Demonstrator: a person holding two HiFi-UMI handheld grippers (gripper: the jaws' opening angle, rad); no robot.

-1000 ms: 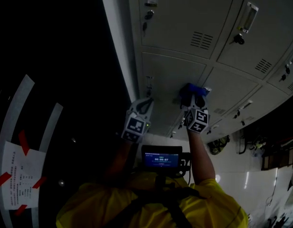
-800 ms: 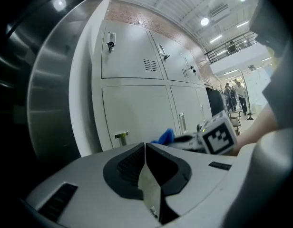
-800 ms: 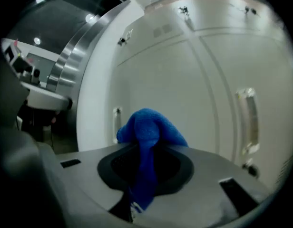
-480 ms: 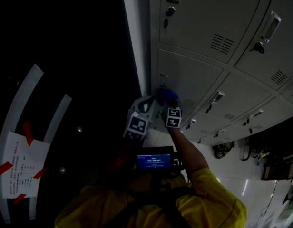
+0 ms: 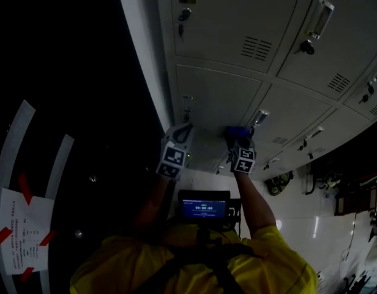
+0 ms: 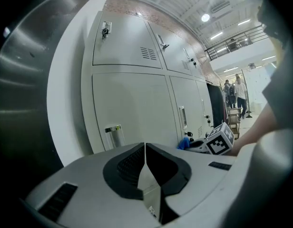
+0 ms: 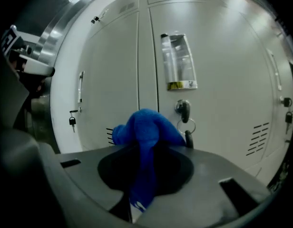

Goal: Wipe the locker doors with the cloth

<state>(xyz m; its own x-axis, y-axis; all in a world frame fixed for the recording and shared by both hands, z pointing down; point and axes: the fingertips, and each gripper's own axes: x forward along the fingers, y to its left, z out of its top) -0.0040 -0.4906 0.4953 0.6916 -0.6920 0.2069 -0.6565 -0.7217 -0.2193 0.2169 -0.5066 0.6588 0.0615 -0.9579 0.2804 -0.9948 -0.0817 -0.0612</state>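
**Cloth clamped in right gripper at the locker bank; left gripper closed on nothing**

Right gripper view: the right gripper has its jaws clamped on the blue cloth. The cloth bunches above the jaw tips and hangs down between them. Just behind it stand the locker doors. No view confirms contact between cloth and door. This view alone shows a key on a ring in the lock just right of the cloth, a clear card holder above it, and a second key on the far-left door.

Left gripper view: the left gripper has its jaws pressed together with nothing between them. It points at a lower door near a metal label holder. Only this view shows the bright hall to the right, with people standing far off.

Head view: dark overall. Both grippers are raised side by side in front of the lockers, the left one near the bank's left edge. A small lit screen sits near the person's chest.

Legibility: the screen digits, the print on the taped paper sheet at lower left, and the yellowish strip in the card holder are all too small to read. The sheet is cut off by the picture edge.
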